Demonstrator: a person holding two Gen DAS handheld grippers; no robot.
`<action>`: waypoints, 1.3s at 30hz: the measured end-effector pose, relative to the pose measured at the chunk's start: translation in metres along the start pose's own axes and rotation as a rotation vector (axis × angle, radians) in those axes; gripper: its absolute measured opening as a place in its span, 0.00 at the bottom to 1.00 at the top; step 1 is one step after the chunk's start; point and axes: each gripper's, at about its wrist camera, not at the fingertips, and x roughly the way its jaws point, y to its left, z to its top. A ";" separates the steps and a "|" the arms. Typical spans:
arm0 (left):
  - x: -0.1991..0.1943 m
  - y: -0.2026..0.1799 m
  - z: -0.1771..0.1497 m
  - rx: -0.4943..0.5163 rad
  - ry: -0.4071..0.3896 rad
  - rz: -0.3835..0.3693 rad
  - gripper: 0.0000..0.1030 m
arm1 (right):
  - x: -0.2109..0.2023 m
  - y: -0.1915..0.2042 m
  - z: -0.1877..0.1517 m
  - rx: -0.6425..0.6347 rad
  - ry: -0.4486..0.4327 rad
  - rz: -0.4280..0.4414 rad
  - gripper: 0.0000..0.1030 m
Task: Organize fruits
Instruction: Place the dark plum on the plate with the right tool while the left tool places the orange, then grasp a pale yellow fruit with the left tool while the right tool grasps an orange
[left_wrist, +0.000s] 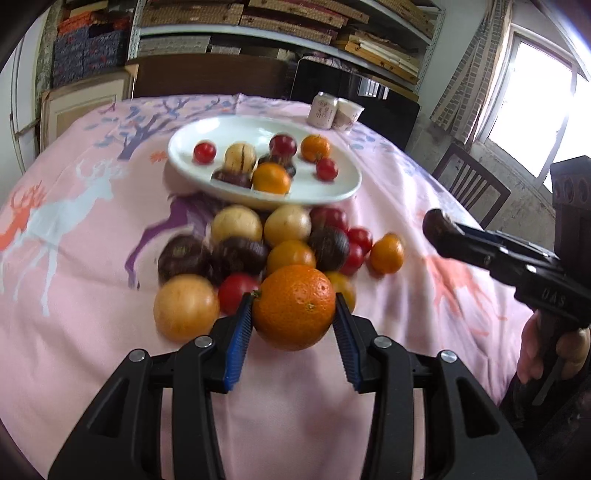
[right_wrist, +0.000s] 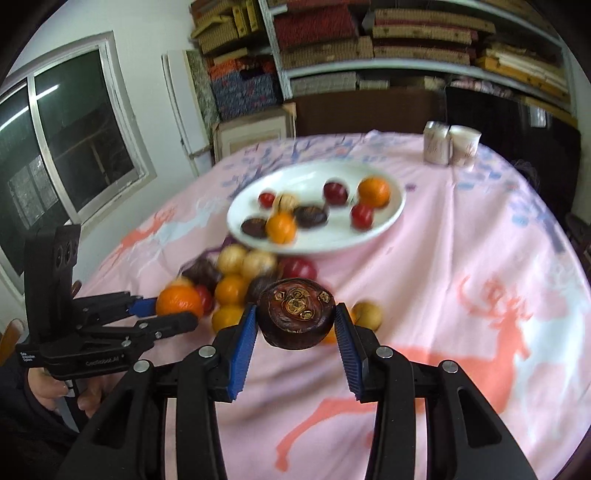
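**Both tongs loaded, plate lies straight ahead**

The left tongs (left_wrist: 294, 308) pinch a large orange (left_wrist: 294, 307) between their blue pads; the right tongs (right_wrist: 295, 319) pinch a dark flat-topped fruit (right_wrist: 296, 319), its flat face turned toward the camera. Beyond both, past the loose fruit pile (left_wrist: 280, 243) on the bench (left_wrist: 424, 177), sits the white plate (left_wrist: 332, 192). The right tongs seem to be held higher, the left ones low by the pile

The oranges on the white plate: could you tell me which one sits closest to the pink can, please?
The orange at the plate's far right side, nearest the pink can. The other orange lies at the near rim, against a dark fruit.
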 end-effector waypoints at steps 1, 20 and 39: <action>0.000 -0.005 0.009 0.012 -0.010 -0.001 0.41 | -0.003 -0.005 0.008 0.000 -0.026 -0.013 0.42; 0.112 -0.022 0.113 -0.022 0.029 -0.005 0.60 | 0.086 -0.064 0.095 0.032 -0.090 0.001 0.54; -0.008 0.018 -0.008 0.077 0.028 0.168 0.75 | 0.019 -0.028 -0.012 0.022 -0.014 -0.060 0.63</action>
